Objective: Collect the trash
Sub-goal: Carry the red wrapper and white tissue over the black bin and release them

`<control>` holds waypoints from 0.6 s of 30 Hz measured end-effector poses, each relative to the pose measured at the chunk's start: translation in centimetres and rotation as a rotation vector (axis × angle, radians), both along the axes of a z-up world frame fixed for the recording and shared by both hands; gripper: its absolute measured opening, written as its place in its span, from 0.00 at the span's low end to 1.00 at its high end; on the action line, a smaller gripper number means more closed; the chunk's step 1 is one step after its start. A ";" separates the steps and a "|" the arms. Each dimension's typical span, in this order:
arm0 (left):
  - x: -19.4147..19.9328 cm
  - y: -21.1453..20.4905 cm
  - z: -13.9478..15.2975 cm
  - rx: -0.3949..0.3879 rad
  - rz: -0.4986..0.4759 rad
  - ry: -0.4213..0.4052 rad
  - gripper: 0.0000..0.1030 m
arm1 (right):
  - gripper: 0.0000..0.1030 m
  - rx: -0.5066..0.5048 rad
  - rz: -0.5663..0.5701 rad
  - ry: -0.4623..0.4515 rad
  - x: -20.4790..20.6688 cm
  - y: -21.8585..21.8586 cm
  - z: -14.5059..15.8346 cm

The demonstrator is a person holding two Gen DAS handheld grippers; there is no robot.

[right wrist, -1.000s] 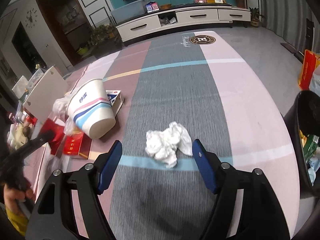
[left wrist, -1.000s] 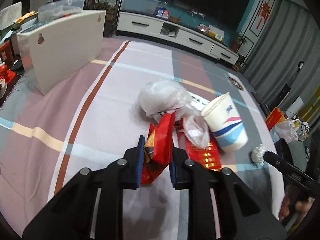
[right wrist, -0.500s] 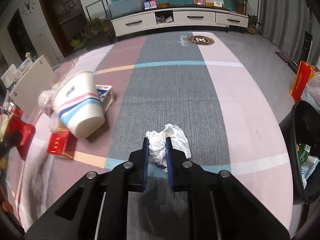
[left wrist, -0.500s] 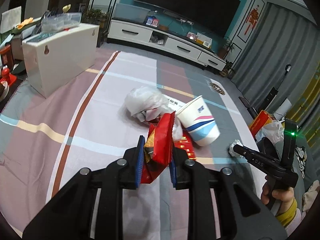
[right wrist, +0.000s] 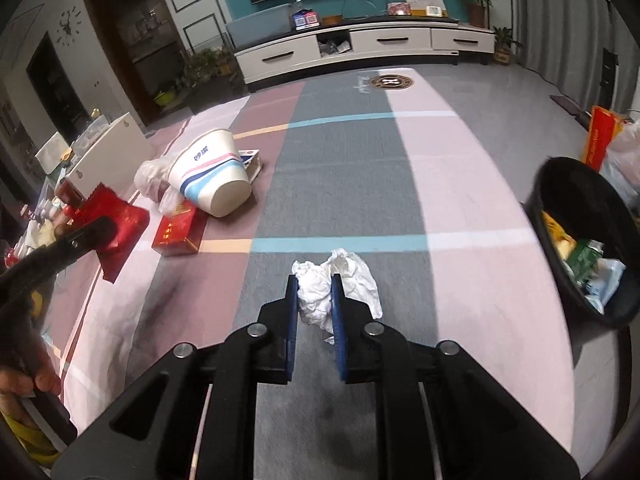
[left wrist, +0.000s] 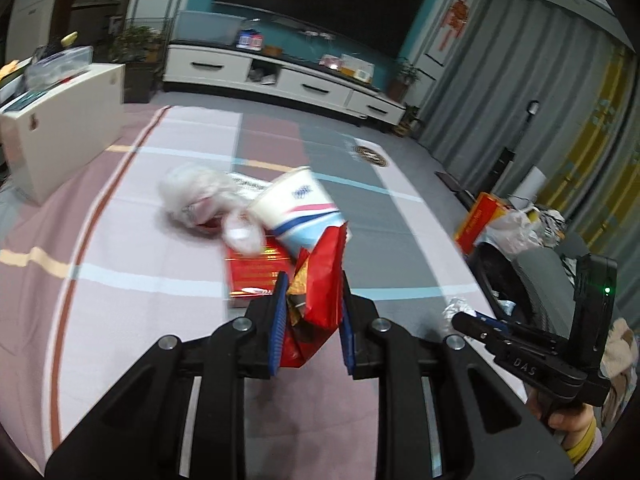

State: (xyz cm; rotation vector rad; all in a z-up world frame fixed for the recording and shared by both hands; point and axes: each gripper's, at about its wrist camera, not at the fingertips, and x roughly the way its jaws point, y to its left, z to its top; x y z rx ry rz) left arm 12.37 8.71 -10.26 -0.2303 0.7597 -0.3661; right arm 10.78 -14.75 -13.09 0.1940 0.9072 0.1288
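Note:
My left gripper (left wrist: 311, 300) is shut on a red snack wrapper (left wrist: 320, 280), held above the striped carpet; the same wrapper (right wrist: 116, 228) shows at the left of the right wrist view. My right gripper (right wrist: 314, 292) is shut on a crumpled white tissue (right wrist: 344, 280), lifted just off the carpet. A black trash bin (right wrist: 592, 248) with rubbish inside stands to the right of it. On the carpet lie a tipped paper cup (left wrist: 296, 210), a red flat box (left wrist: 256, 272), a white plastic bag (left wrist: 196, 194) and a small white box (right wrist: 250, 162).
A white cabinet (left wrist: 60, 140) stands at the left. A TV stand (right wrist: 360, 46) runs along the far wall. A red box and plastic bags (left wrist: 500, 224) sit beside the bin. A person's hand (left wrist: 572, 428) holds the right gripper's handle.
My right gripper closed on the tissue and lifted it slightly. My left gripper rose and swung to the right with the red wrapper, so the cup and red box now sit closer behind it.

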 end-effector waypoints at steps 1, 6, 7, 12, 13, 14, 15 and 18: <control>-0.1 -0.6 0.2 0.002 -0.012 -0.006 0.24 | 0.16 -0.004 -0.006 -0.001 -0.3 -0.2 0.3; -1.2 -3.5 1.0 0.016 -0.081 -0.043 0.24 | 0.16 -0.015 -0.056 -0.030 -1.5 -1.6 1.8; -1.2 -3.8 1.1 0.016 -0.088 -0.044 0.24 | 0.16 -0.014 -0.064 -0.035 -1.6 -1.8 2.1; -1.4 -4.9 1.2 0.001 -0.108 -0.044 0.24 | 0.16 -0.012 -0.101 -0.067 -2.6 -2.5 2.6; -1.4 -5.0 1.3 -0.003 -0.110 -0.044 0.24 | 0.16 -0.011 -0.108 -0.072 -2.8 -2.6 2.7; -1.5 -5.1 1.4 -0.004 -0.112 -0.047 0.24 | 0.16 -0.006 -0.116 -0.077 -3.0 -2.9 2.8; -1.6 -5.3 1.4 -0.003 -0.117 -0.051 0.24 | 0.16 -0.002 -0.124 -0.086 -3.3 -3.1 2.9; -2.0 -5.7 1.5 0.006 -0.123 -0.059 0.24 | 0.16 0.006 -0.145 -0.117 -4.1 -3.9 3.2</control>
